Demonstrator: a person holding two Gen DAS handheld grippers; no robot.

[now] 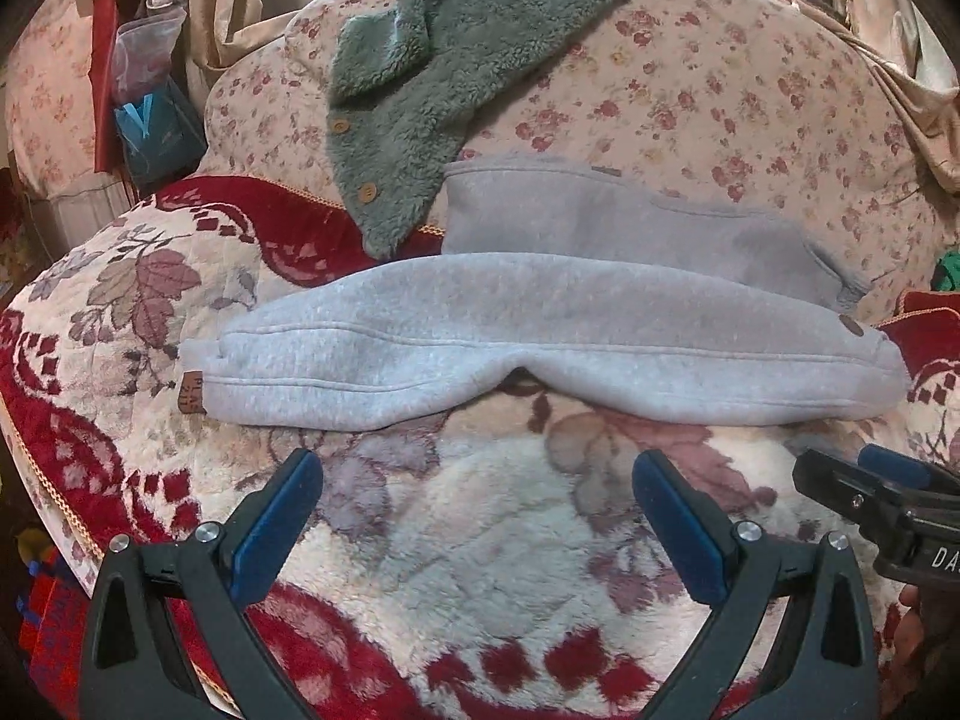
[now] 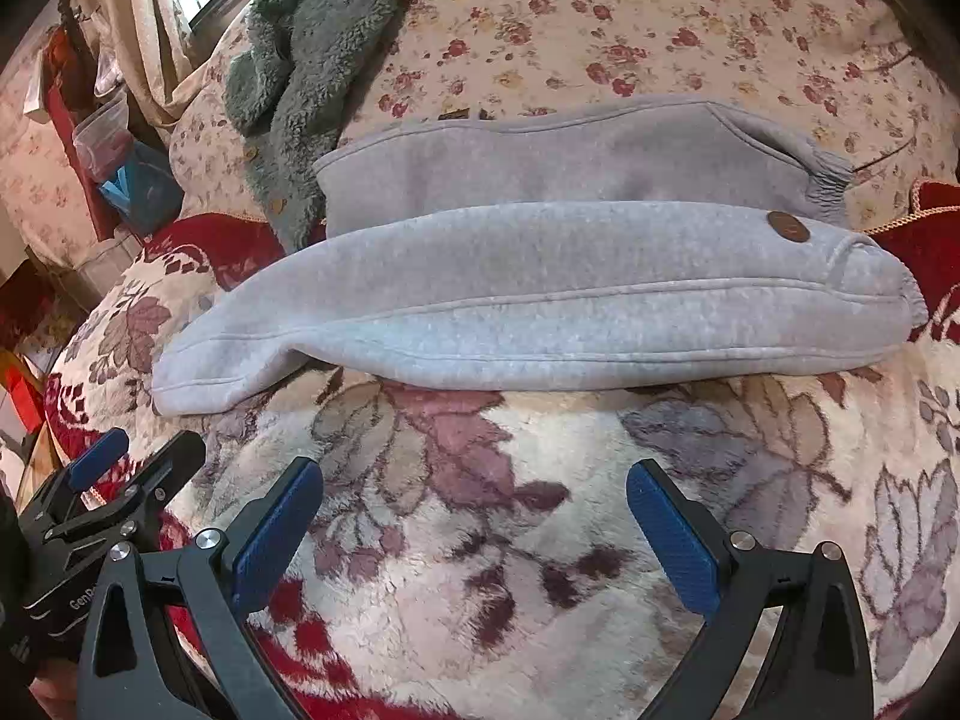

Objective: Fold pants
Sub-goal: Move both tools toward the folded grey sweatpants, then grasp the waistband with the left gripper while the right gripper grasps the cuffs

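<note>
- Grey pants (image 1: 540,336) lie on a fluffy blanket (image 1: 480,540) with red and brown leaves on it. They stretch from left to right, with one leg lying on top of the other.
- One end of the pants has a small brown tag (image 1: 192,393) on the left. The other end has a round brown button (image 2: 788,225) on the right, by the stretchy waist.
- The left gripper (image 1: 477,516) sits low, close over the blanket, and points straight at the pants. Its two blue fingers (image 1: 276,516) are spread wide apart. It holds nothing and does not touch the pants.
- The right gripper (image 2: 474,516) sits low too, just beside the left one, and also points at the pants. Its blue fingers (image 2: 672,534) are wide apart as well, with only blanket between them. It holds nothing.
- Each gripper peeks into the other one's view, at the bottom corner, so the two are side by side.
- The pants lie a little way in front of both grippers, not touching them.
- A fuzzy green jacket (image 1: 432,84) with brown buttons lies behind the pants, on a bed cover (image 1: 720,90) with little red flowers. Its bottom edge comes right up to the far leg of the pants.
- A curtain (image 2: 144,18) hangs by a window at the back.
</note>
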